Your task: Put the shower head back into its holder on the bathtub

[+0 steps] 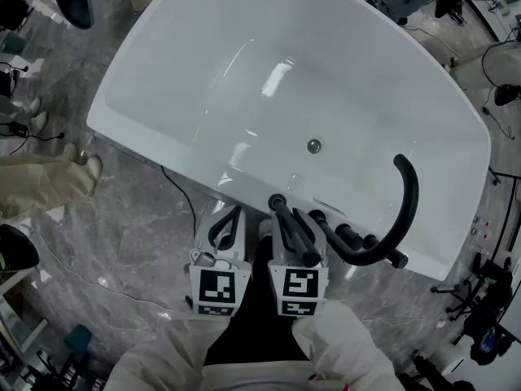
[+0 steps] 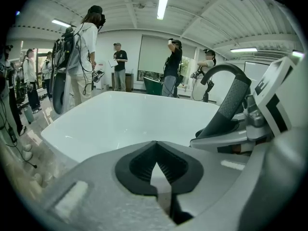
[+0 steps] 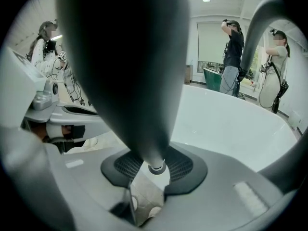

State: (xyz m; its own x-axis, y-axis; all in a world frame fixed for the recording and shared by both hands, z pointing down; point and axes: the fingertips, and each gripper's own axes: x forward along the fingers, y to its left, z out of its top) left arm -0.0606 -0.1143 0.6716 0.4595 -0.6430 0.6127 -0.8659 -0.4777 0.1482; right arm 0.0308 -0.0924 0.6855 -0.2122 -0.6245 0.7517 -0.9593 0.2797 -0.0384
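**Shower head held over the near rim, ready to seat**
The right tool [image 3: 155, 167] clamps the dark shower head [image 3: 125, 61] by its narrow end; the left tool [image 2: 155, 150] beside it is closed and empty. To seat it well, line the tip over the holder among the black fittings [image 1: 352, 235] by the curved spout [image 1: 407, 198] on the bathtub [image 1: 244, 80] rim. I cannot tell which fitting is the holder. Let go only once it is seated.

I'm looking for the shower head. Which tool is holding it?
The right tool: the black shower head is clamped in it. The left tool is shut and empty.
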